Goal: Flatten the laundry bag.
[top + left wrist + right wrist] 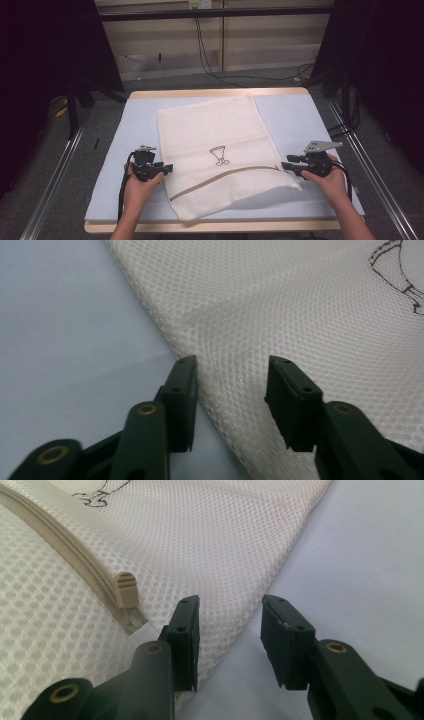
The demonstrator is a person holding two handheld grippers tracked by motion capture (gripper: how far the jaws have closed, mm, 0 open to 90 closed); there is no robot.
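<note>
While the left tool (167,168) rests at the left edge of the white mesh laundry bag (220,150), its jaws stand partly apart, one on the pale blue mat (115,150) side and one over the mesh, with the bag's edge lying between them ungripped. Ahead of it the bag spreads across the desk (215,93), a small drawn figure (219,155) at its middle. Beside the right tool (285,165) sits the beige zipper pull (125,589); its jaws gape partly too, straddling the bag's right edge and clasping nothing.
</note>
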